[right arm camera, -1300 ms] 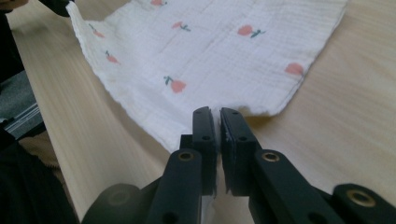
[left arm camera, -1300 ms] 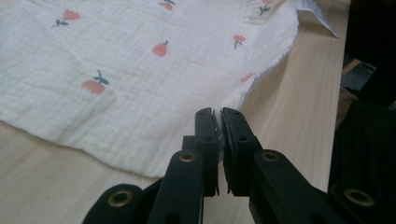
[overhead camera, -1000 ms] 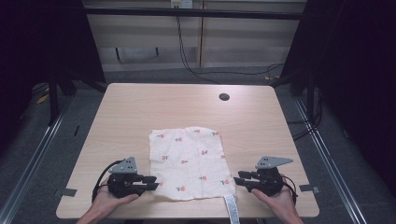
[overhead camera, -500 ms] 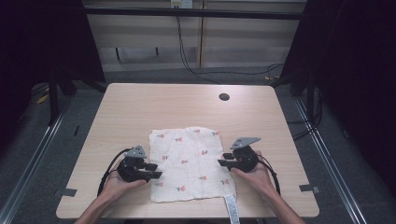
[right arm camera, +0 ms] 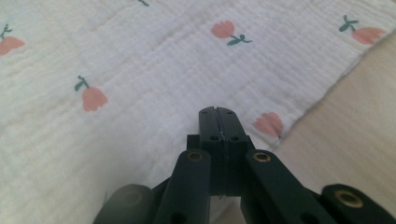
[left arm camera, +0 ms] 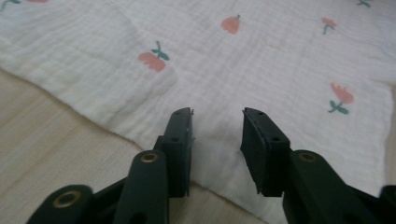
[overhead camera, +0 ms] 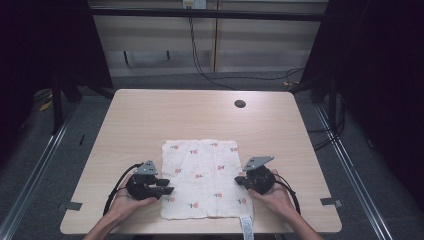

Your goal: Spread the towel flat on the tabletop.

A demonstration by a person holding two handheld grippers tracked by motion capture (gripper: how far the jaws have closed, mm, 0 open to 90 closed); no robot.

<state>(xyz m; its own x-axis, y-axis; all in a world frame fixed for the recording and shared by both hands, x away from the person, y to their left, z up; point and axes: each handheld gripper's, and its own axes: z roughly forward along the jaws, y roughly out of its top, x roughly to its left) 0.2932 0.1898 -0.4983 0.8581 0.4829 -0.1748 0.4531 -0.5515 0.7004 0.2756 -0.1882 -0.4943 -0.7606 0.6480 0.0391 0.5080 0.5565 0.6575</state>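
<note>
table (overhead camera: 150, 120): light wood, rounded corners | hole (overhead camera: 240, 104): small dark round one, far side, a bit right of middle | cables (overhead camera: 210, 75): black, trailing on the grey floor behind | tape bits (overhead camera: 331, 202): grey, near left and right edges

We are not finding any text, number, brand or sign that can be read in these pictures. We are seeing a white tag (overhead camera: 246, 227) hanging over the near edge of the table (overhead camera: 150, 120) from the cloth (overhead camera: 205, 175), but it is showing too small and blurred for us to tell whether anything is printed on it. The cloth itself is carrying only small pink flower prints with green stems, not letters.
</note>
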